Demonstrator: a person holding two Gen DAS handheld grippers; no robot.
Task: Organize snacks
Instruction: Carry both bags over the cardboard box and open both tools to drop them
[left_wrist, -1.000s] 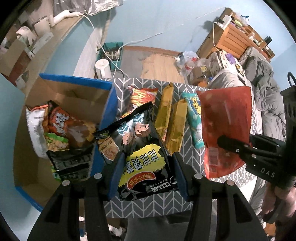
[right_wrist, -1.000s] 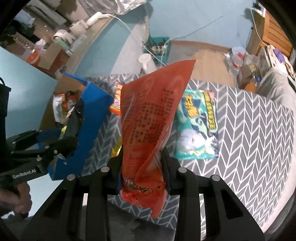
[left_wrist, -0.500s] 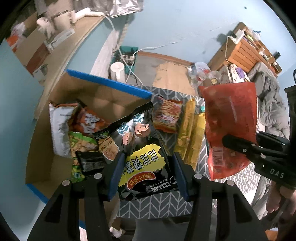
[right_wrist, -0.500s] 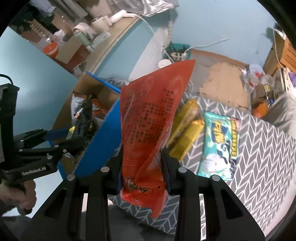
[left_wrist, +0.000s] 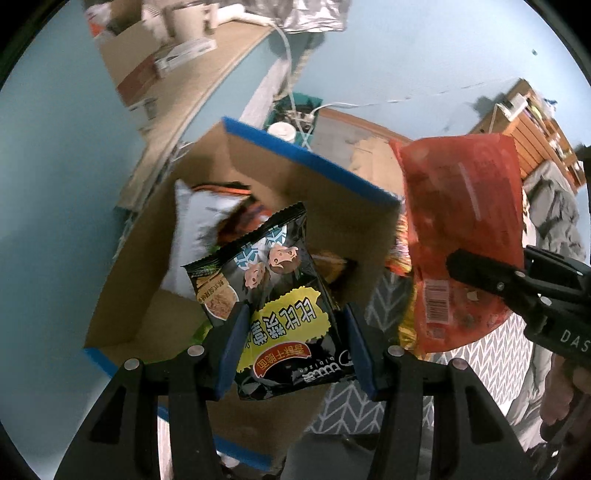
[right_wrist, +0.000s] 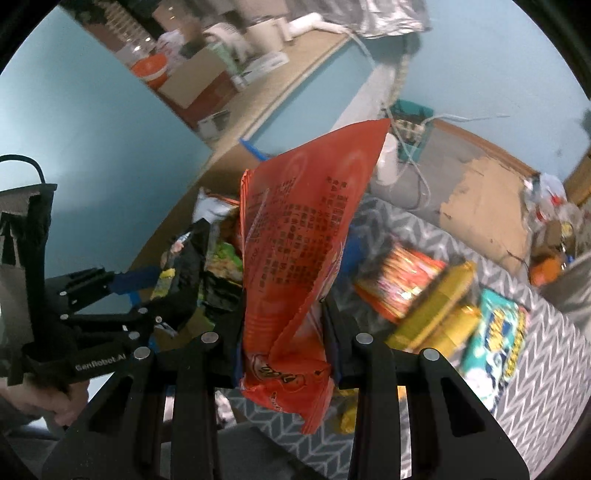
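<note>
My left gripper is shut on a black snack bag with a yellow label and holds it above the open cardboard box with blue-taped edges. A white bag and other snack bags lie in the box. My right gripper is shut on a tall red snack bag and holds it upright near the box's right edge; the bag also shows in the left wrist view. The left gripper with the black bag shows at the left of the right wrist view.
On the grey chevron table lie a red-striped snack pack, two gold packs and a teal bag. A wooden counter with boxes and cups runs behind. Floor clutter and cables lie beyond the table.
Both grippers have moved left toward the box with their bags. The black bag now hangs over the box's inside, and the red bag is nearer its right edge.
</note>
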